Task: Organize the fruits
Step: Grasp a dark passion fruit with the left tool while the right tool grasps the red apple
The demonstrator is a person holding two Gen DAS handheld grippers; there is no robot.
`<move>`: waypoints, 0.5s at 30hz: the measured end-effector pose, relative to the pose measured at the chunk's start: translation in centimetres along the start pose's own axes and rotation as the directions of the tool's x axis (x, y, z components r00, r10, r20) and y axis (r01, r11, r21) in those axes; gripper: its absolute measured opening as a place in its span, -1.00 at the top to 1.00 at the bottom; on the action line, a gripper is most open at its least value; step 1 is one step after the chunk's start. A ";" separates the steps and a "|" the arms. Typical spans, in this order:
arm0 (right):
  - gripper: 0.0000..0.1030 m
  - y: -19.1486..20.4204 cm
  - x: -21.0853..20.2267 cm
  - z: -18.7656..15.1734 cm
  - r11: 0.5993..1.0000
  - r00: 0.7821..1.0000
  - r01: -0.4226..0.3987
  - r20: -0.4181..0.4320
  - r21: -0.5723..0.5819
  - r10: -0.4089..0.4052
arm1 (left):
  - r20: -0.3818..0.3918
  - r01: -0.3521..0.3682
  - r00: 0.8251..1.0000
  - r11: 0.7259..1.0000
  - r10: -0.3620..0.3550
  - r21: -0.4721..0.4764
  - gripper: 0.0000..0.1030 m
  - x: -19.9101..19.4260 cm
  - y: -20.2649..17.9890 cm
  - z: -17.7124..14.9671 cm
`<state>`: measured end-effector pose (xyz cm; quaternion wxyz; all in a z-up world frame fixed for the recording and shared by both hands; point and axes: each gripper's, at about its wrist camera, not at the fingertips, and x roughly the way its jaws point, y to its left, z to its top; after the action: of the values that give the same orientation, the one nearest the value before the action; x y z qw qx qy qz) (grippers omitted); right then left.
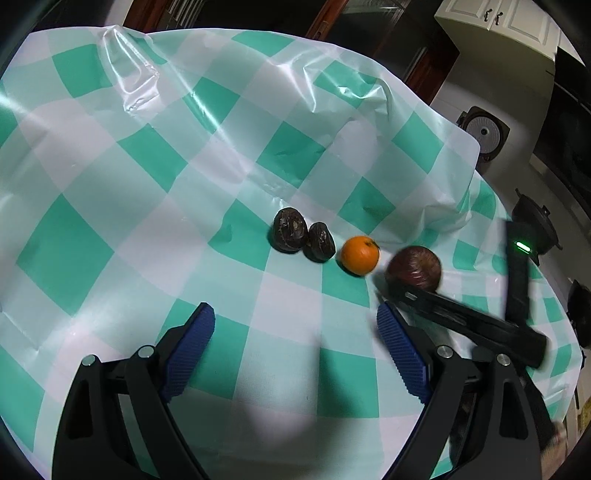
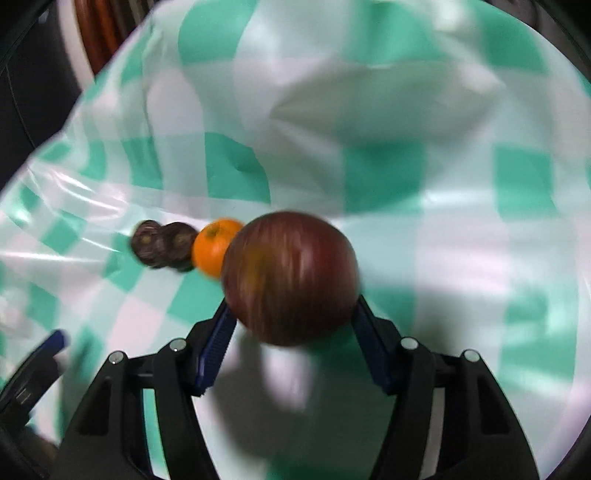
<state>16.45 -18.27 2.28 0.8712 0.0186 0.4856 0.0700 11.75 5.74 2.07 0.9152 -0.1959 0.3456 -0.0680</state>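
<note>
On the green-and-white checked tablecloth (image 1: 147, 192) lie two dark brown fruits (image 1: 290, 229) (image 1: 320, 242) and an orange (image 1: 359, 255) in a row. My right gripper (image 2: 291, 314) is shut on a dark red apple (image 2: 291, 277), held just right of the orange (image 2: 214, 247); the view is blurred. In the left wrist view the apple (image 1: 413, 269) sits at the tip of the right gripper's black finger (image 1: 461, 317). My left gripper (image 1: 295, 325) is open and empty, nearer than the row. The dark fruits (image 2: 162, 245) show beyond the orange.
The tablecloth is wrinkled with raised folds at the back (image 1: 140, 74) and right (image 1: 443, 147). The table edge runs along the right, with dark appliances (image 1: 484, 133) on the floor beyond. A dark wooden chair or door (image 1: 369, 29) stands behind the table.
</note>
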 end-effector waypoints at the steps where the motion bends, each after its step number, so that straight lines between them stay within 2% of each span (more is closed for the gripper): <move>1: -0.21 -0.5 -1.0 -0.8 1.000 1.000 -0.008 0.017 0.019 0.007 | -0.009 -0.003 1.000 1.000 0.003 0.011 -0.69 0.2 -0.2 0.0; 2: -0.12 -0.8 -2.0 -1.5 0.999 0.999 -0.016 0.039 0.032 0.015 | -0.020 -0.010 1.000 1.000 0.011 0.027 -0.69 0.4 -0.5 0.0; 3: 0.13 -1.4 -3.7 -2.5 0.998 0.997 -0.035 0.074 0.058 0.031 | -0.030 -0.018 0.999 0.999 0.019 0.044 -0.69 0.6 -0.8 -0.1; 4: 0.20 -1.6 -5.0 -3.2 0.996 0.995 -0.047 0.086 0.076 0.040 | -0.038 -0.022 0.999 0.998 0.024 0.062 -0.69 0.8 -1.0 -0.2; 7: 0.20 -3.1 -7.4 -4.9 0.992 0.992 -0.057 0.115 0.110 0.044 | -0.081 -0.012 0.996 0.996 0.019 0.089 -0.69 1.6 -1.4 0.0; 9: 0.16 -3.3 -6.8 -5.6 0.997 0.996 -0.015 0.091 0.074 0.009 | -0.116 -0.012 0.993 0.998 0.019 0.062 -0.69 2.3 -1.0 0.1; 10: 0.15 -3.2 -6.4 -5.2 0.996 0.996 -0.032 0.085 0.080 0.026 | -0.121 -0.015 0.993 0.999 0.020 0.042 -0.69 2.4 -0.7 0.1; 11: -0.22 -3.1 -6.6 -4.9 0.997 0.995 -0.035 0.096 0.067 0.029 | -0.118 -0.019 0.993 0.999 0.023 0.034 -0.69 2.3 -0.5 0.2; 12: -0.73 -2.7 -6.5 -4.6 0.999 0.994 -0.019 0.106 0.044 0.014 | -0.115 -0.018 0.993 0.999 0.021 0.030 -0.68 2.2 -0.4 0.2; 13: -0.85 -2.2 -6.5 -4.6 1.000 0.993 0.002 0.116 0.013 -0.004 | -0.114 -0.014 0.993 0.999 0.018 0.031 -0.68 2.2 -0.4 0.1; 15: -0.87 -0.4 -5.3 -4.1 0.998 0.995 0.025 0.096 -0.057 -0.019 | -0.116 -0.018 0.993 0.998 0.024 0.055 -0.68 2.2 -0.8 0.0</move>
<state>10.31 -19.57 4.56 0.8942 -0.0086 0.4415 0.0734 13.46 4.40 1.06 0.8989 -0.1634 0.3987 -0.0791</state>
